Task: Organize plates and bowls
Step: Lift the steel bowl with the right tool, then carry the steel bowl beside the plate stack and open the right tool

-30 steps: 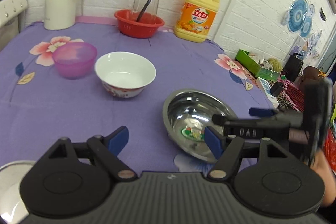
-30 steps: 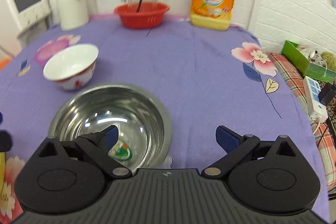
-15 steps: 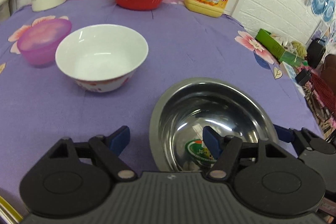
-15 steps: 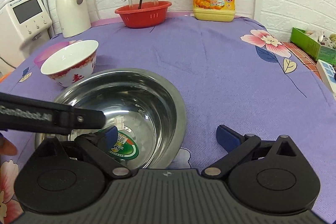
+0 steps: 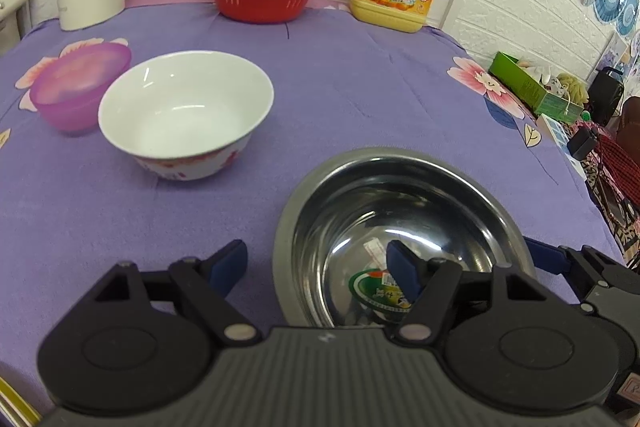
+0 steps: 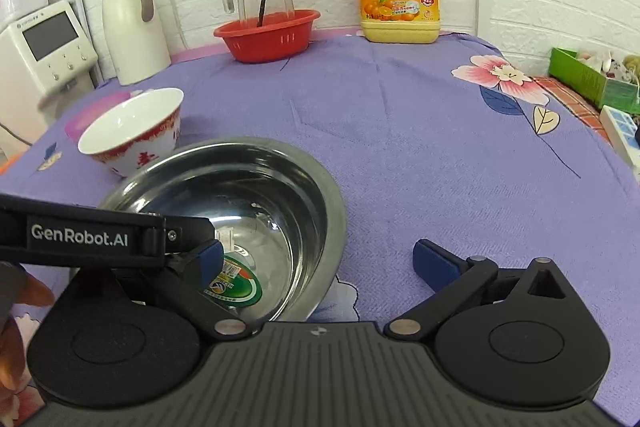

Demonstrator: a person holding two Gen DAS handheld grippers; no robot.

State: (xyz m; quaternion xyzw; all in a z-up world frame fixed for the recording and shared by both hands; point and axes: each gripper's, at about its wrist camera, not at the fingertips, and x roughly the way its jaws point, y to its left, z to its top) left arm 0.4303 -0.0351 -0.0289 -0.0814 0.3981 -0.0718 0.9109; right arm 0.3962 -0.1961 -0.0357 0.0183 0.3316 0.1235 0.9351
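White brick walls back a table under a purple floral cloth [image 5: 360, 99]; every position below is referred to the steel bowl [image 5: 400, 219] at the near edge.

Left to right, as each wrist view shows it:
- Pink plastic bowl [image 5: 80, 87]: far left of the steel bowl, upright, touching or just beside the white bowl; which one cannot be told.
- White ceramic bowl [image 5: 186, 111]: left of and beyond the steel bowl, apart from it, mouth up.
- Left gripper [image 5: 316, 267]: jaws partly open, straddling the steel bowl's left rim, one finger outside on the cloth side, the other inside above the base label. The pads do not appear to press the wall.
- Steel bowl: upright, mouth up. Being round, it has no long axis; its axis of symmetry stands vertical.
- Right gripper [image 6: 316, 259]: jaws wide open, straddling the bowl's right rim, one finger inside, one outside over the cloth. Nothing is gripped.

Judgement: the two grippers are set on opposite rims so that the wide, smooth bowl can be lifted level by both sides. The smaller bowls sit mouth up, which suits nesting them. Closing on the thin rim calls for even pressure; polished steel is likely to slip.
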